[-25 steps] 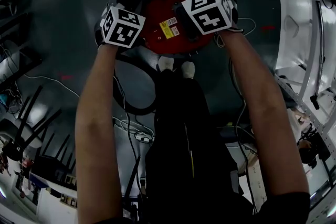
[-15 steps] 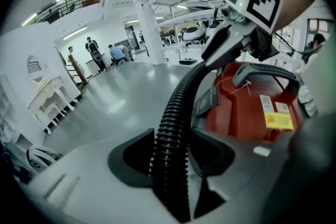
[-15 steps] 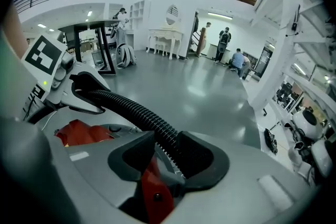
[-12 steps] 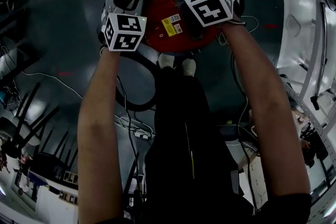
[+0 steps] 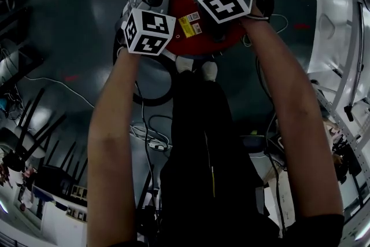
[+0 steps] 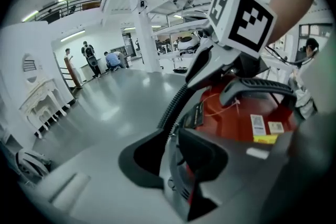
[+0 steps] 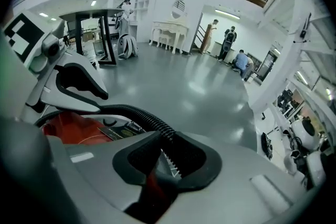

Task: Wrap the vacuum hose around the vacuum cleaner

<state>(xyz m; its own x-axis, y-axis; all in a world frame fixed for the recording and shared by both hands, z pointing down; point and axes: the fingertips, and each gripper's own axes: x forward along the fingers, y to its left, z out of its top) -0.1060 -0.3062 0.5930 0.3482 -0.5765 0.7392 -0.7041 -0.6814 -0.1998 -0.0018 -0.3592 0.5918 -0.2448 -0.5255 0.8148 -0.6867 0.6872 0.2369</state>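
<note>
The red vacuum cleaner [image 5: 193, 32] stands on the grey floor in front of the person's feet. Its black ribbed hose [image 5: 163, 98] loops on the floor and curves round the body's far rim. My left gripper [image 6: 176, 136] is over the cleaner's left side, and its jaws have just been closing on the hose [image 6: 176, 105], which runs up toward the right gripper's cube [image 6: 241, 16]. My right gripper [image 7: 163, 157] is over the right side. Its jaws have just been closing too, and they pinch the hose [image 7: 142, 115], which bends left past the red lid [image 7: 68, 128].
White shoes [image 5: 193, 66] stand just behind the cleaner. Thin cables [image 5: 150, 142] trail over the floor near them. A white frame structure [image 5: 341, 37] lines the right side, and black chair legs [image 5: 29, 142] are at the left. Several people [image 6: 89, 55] stand far off.
The left gripper has shifted right, closer over the red lid. The right gripper has edged a little farther away over the cleaner's far side.
</note>
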